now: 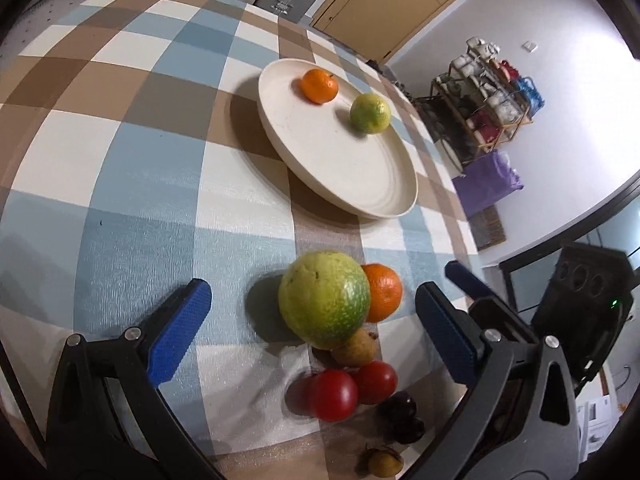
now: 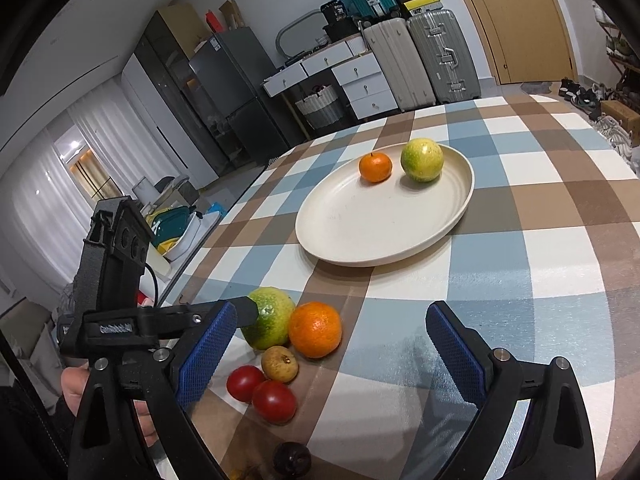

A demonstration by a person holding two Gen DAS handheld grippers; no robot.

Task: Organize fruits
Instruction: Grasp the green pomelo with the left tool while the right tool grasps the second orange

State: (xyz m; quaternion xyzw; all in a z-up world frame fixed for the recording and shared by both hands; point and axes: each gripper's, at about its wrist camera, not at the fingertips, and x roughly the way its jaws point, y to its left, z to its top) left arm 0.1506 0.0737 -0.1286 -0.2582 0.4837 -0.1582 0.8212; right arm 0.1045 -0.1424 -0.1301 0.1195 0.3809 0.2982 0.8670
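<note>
Over a checkered desk (image 1: 120, 168), the left gripper (image 1: 312, 316) is hovering, fingers spread wide and empty, around a large green fruit (image 1: 324, 300) touching an orange (image 1: 384, 292); the right gripper (image 2: 332, 352) is waiting, equally released. Closing squarely, clear of the orange, looks wisest before moving to the plate (image 1: 360, 176).

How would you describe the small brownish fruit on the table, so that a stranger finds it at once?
Start at the cream plate, then go to the fruit cluster nearer the camera. The brownish fruit lies between the large orange and two red tomatoes: it alone is dull tan, rough-skinned.
</note>
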